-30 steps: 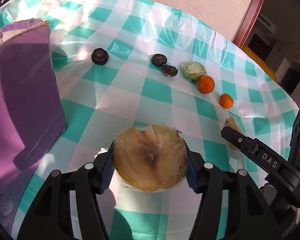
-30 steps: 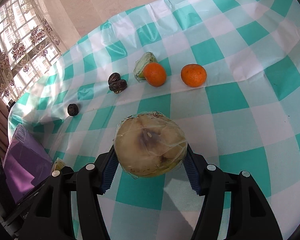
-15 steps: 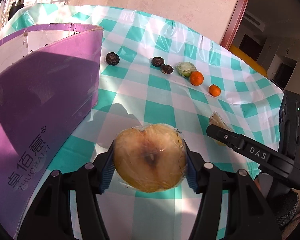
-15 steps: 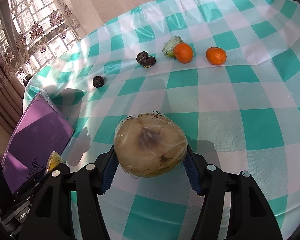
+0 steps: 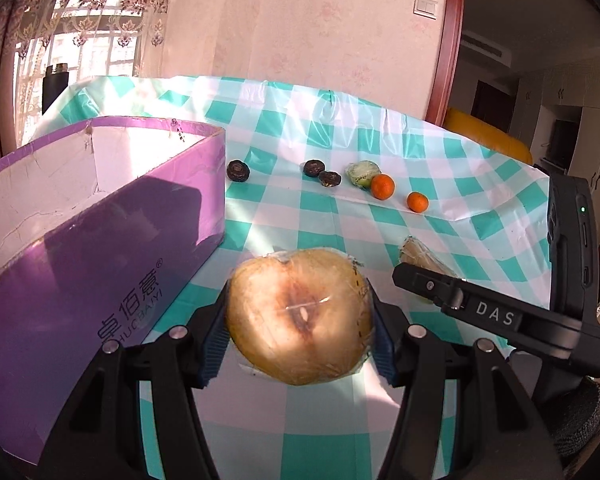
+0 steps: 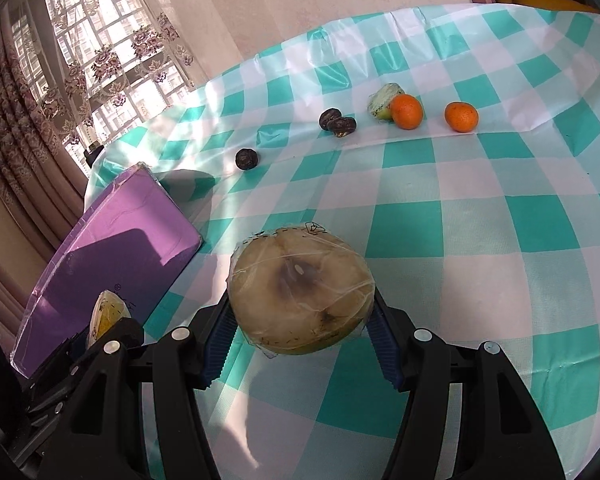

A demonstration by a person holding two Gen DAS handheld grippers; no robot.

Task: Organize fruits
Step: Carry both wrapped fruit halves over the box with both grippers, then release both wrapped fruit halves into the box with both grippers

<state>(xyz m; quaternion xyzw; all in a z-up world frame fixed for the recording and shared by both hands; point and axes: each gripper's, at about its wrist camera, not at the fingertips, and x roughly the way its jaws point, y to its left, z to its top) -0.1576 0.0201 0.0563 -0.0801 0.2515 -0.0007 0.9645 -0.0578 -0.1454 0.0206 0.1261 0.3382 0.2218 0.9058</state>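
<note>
My left gripper [image 5: 298, 316] is shut on a plastic-wrapped apple half [image 5: 300, 312], held above the checked table beside the open purple box [image 5: 80, 240]. My right gripper [image 6: 300, 304] is shut on a second wrapped apple half [image 6: 300, 292], also above the table; it shows at the right in the left wrist view [image 5: 424, 258]. On the far side of the table lie two tangerines [image 6: 407, 111] [image 6: 461, 117], a wrapped green fruit piece [image 6: 384, 100] and three dark round fruits [image 6: 247, 159] [image 6: 338, 123]. The purple box also shows in the right wrist view [image 6: 112, 240].
The table wears a teal and white checked cloth [image 6: 480, 220]. A curtained window [image 6: 80, 60] stands behind it at left, a wall and wooden door frame [image 5: 448, 40] behind. A dark bottle [image 5: 55, 84] stands by the window.
Both grippers have risen and pulled back with their apple halves. The left one now looks over the purple box's rim into its white inside. The fruits on the table have not moved.
</note>
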